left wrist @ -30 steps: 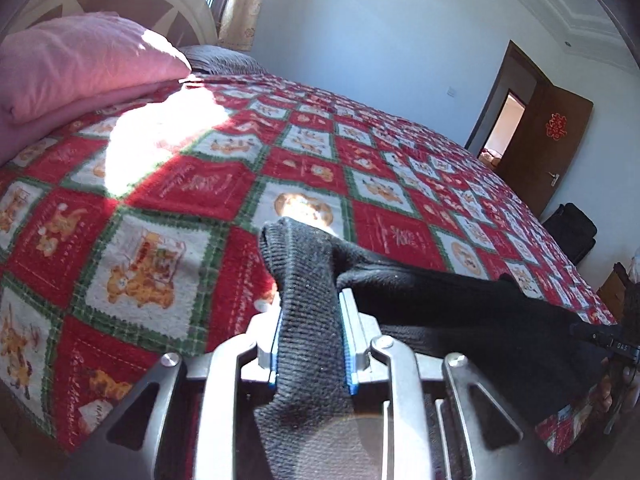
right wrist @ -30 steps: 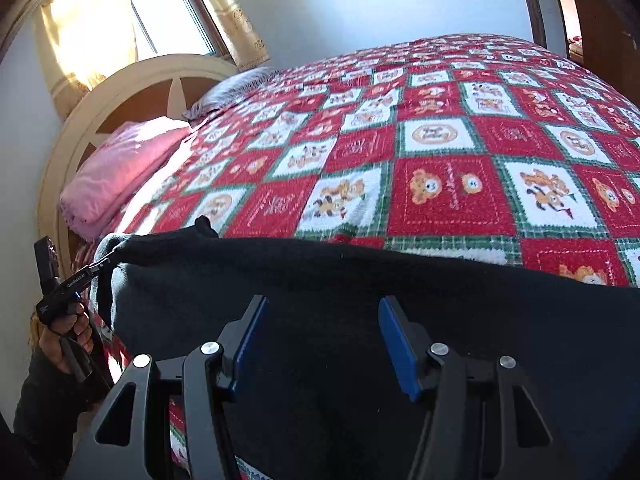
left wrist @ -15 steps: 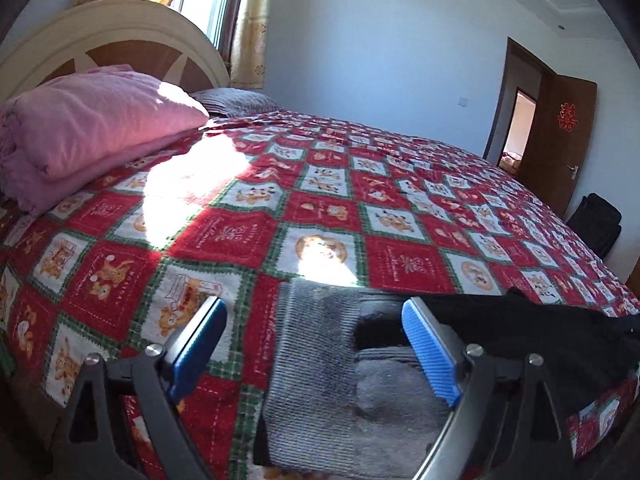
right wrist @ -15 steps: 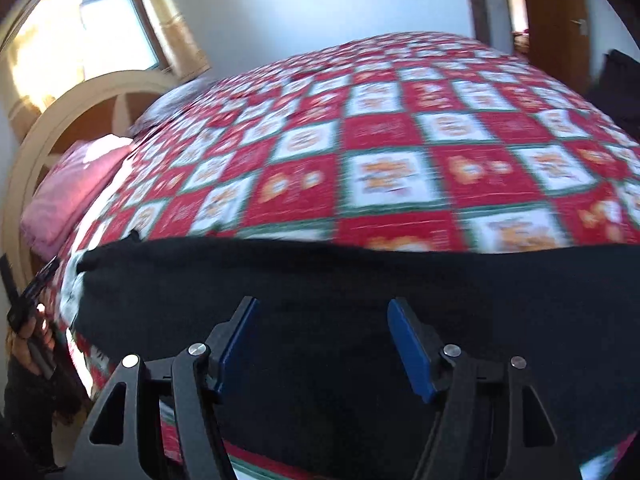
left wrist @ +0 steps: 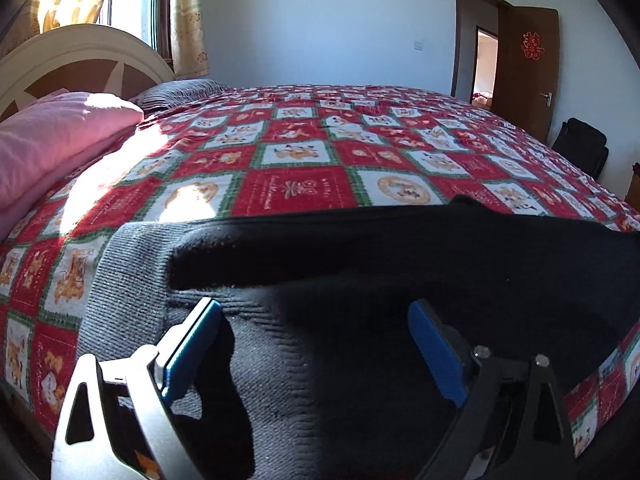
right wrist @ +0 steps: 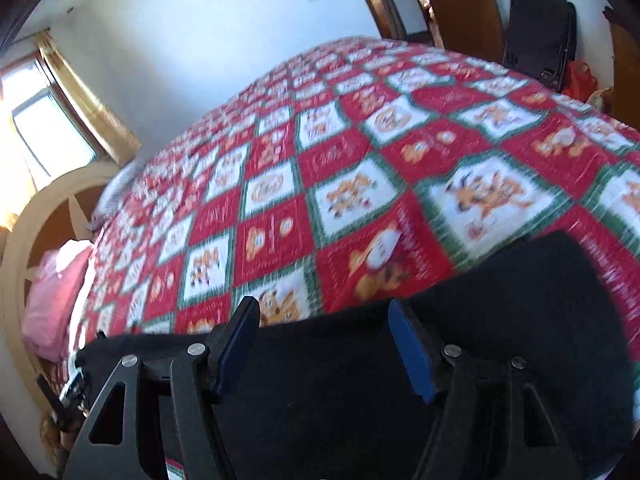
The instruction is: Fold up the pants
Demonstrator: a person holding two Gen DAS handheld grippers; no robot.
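The dark knit pants with a grey ribbed waistband lie flat along the near edge of the bed, on the red, white and green checked bedspread, with the waistband end toward the pink folded blanket at the cream arched headboard. The left gripper hangs over the waistband end; its jaws are opening and stand wide apart, and the blue pads touch no cloth. The right gripper hangs over the darker length of the pants; its jaws are parted with nothing clamped between them, the fabric lying below. The right wrist view is blurred. A brown wooden door stands open in the far wall, with a black bag just beside it on the floor.
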